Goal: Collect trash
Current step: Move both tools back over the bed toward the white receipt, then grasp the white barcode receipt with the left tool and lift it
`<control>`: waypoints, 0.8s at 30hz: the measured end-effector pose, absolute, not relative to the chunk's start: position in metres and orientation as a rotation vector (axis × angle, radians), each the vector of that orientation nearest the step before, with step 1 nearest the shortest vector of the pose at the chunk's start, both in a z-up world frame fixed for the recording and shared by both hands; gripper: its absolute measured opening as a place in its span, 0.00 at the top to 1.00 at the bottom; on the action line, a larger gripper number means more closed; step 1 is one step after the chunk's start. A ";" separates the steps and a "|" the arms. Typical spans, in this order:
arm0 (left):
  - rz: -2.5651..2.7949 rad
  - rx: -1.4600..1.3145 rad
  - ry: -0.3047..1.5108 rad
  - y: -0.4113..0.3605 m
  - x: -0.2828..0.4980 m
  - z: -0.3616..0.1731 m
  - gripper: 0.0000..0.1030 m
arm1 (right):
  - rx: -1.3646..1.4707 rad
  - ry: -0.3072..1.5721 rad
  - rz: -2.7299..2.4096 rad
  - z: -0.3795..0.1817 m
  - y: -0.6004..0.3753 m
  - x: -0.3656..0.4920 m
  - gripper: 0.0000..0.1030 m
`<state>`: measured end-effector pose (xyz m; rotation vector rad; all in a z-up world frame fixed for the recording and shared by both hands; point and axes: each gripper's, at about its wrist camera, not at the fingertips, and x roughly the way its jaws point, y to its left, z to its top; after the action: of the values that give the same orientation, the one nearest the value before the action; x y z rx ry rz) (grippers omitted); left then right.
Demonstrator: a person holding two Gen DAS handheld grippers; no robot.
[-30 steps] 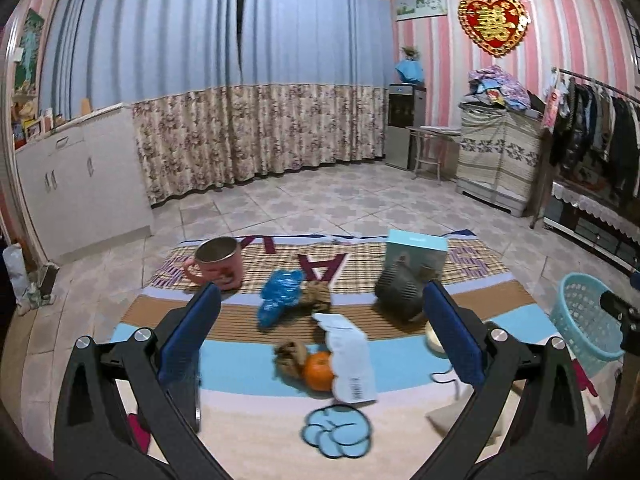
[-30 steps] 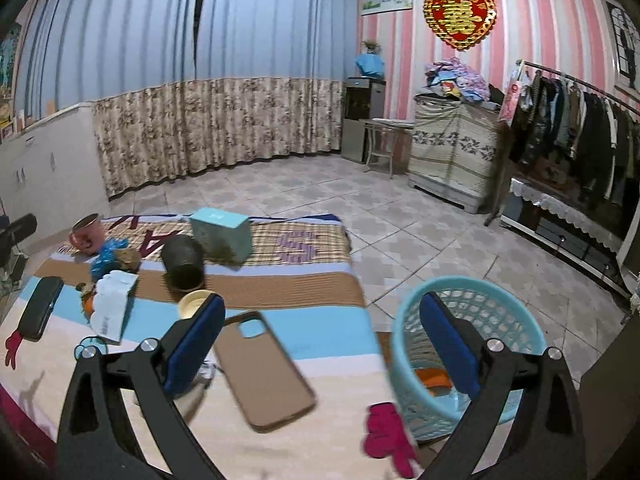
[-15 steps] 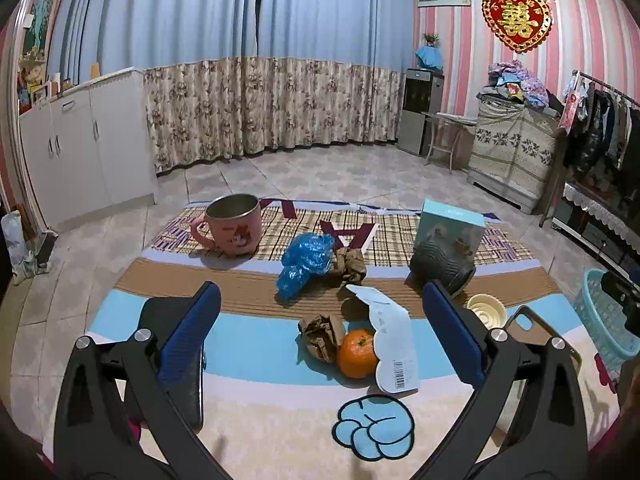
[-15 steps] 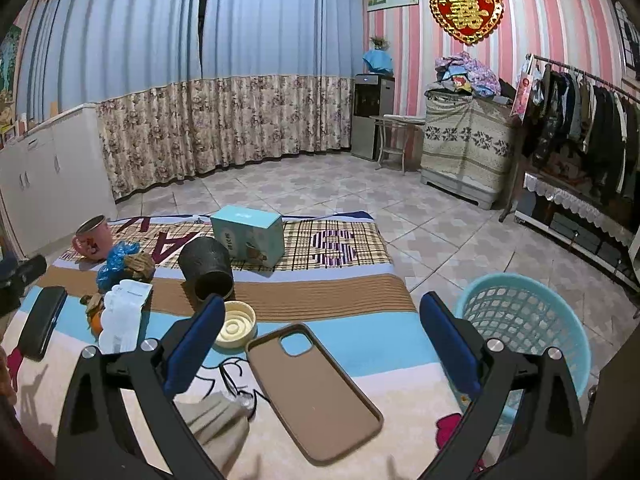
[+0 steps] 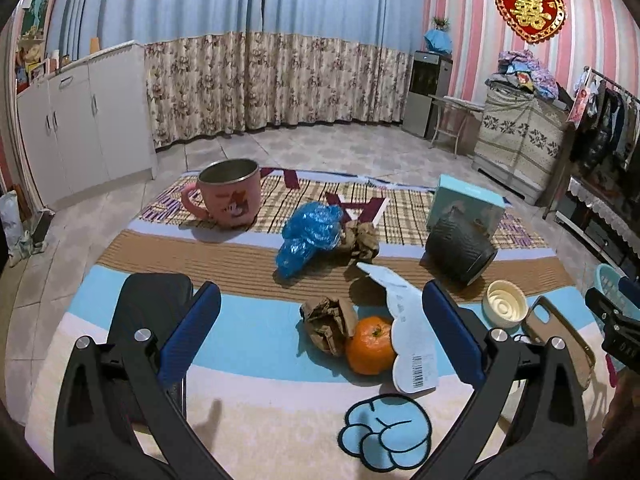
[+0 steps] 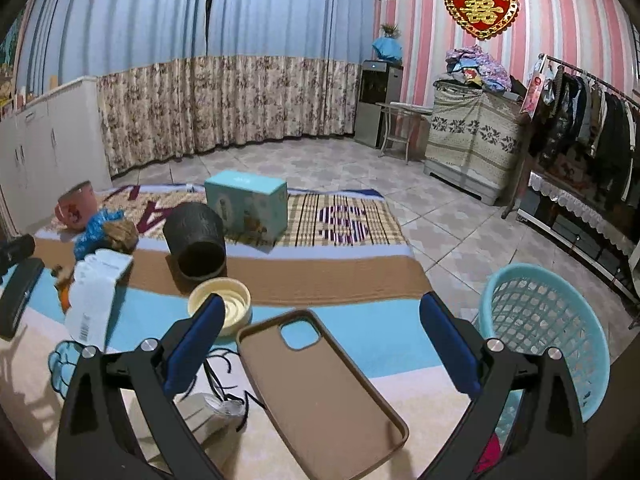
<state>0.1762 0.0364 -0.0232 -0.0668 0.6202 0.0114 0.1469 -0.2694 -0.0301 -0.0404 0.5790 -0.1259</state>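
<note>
- Both grippers had dropped lower and nearer the striped mat (image 5: 248,332) than a second before.
- Left gripper (image 5: 320,320) hovered with jaws released, empty, over one crumpled brown paper (image 5: 328,324) beside one orange (image 5: 370,346).
- Right gripper (image 6: 322,328) hovered with jaws released above one phone case (image 6: 320,392).
- One blue basket (image 6: 548,332) stood just off the mat's right edge.
- Two brown paper wads and one blue plastic bag (image 5: 310,236) lay on the mat.

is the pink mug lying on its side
No, the pink mug stands upright on the mat, its open rim facing up.
</note>
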 end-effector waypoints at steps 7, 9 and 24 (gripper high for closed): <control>0.009 -0.068 0.656 0.034 0.180 -0.035 0.05 | -0.094 0.586 -0.136 -0.037 -0.265 0.151 0.07; -0.002 -0.065 0.673 0.031 0.182 -0.040 0.06 | -0.080 0.587 -0.134 -0.037 -0.269 0.151 0.07; -0.114 -0.037 0.771 -0.022 0.186 -0.068 0.21 | -0.024 0.608 -0.133 -0.040 -0.276 0.158 0.07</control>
<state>0.1857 -0.0219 -0.0679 -0.0366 0.7706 -0.1144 0.1578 -0.2761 -0.0398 -0.0236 0.6085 -0.1332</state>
